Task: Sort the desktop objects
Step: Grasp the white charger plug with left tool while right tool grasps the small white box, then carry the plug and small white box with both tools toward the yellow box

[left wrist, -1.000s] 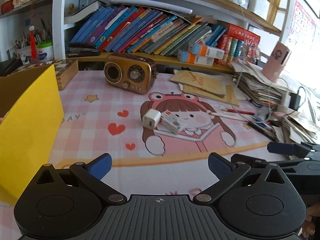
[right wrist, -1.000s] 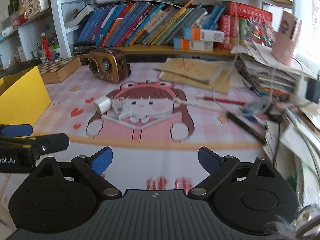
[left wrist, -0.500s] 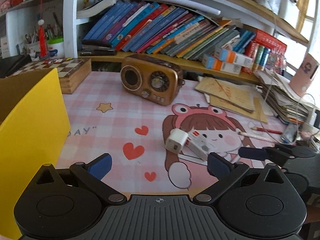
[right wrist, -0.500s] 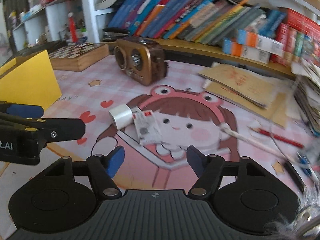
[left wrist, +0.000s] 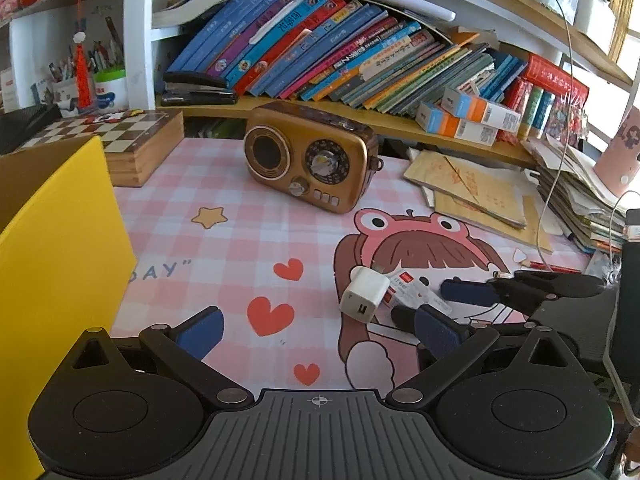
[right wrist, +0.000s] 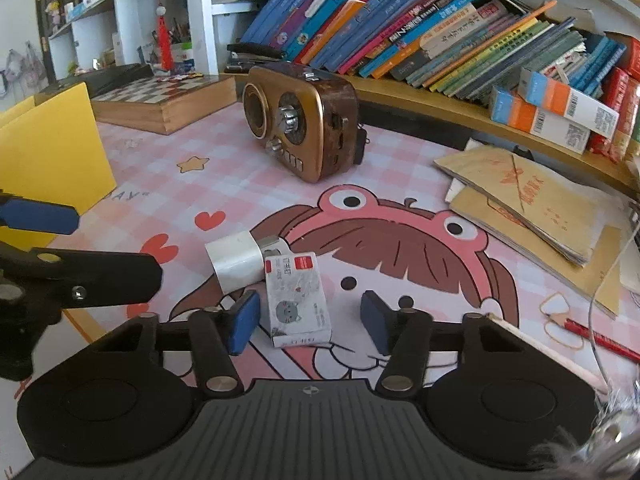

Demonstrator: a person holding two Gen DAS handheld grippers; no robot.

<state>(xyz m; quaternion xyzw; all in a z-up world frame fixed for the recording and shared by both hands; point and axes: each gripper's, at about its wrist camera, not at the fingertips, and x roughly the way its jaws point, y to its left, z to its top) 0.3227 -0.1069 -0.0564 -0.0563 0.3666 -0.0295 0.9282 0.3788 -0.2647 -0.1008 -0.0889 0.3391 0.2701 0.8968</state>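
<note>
A small white box (right wrist: 298, 300) with red labels lies flat on the pink cartoon desk mat (right wrist: 400, 248). A white charger plug (right wrist: 236, 262) touches its far left corner. My right gripper (right wrist: 310, 322) straddles the box and its jaws are closing. The left pad is almost at the box's edge and the right pad still stands clear of it. In the left wrist view the same charger (left wrist: 365, 294) and box (left wrist: 416, 294) lie ahead to the right, with the right gripper (left wrist: 436, 306) around the box. My left gripper (left wrist: 318, 334) is open and holds nothing.
A yellow box (left wrist: 60, 260) stands at the left edge. A brown retro radio (left wrist: 312, 164) and a chessboard case (left wrist: 132, 140) sit further back. Brown paper folders (left wrist: 472, 188) and a paper stack lie to the right, and a red pencil (right wrist: 600, 336) near them. Behind is a shelf of books.
Both grippers have come forward and lower toward the charger and the box. The right gripper's jaws have narrowed from wide open and now sit on either side of the box.
</note>
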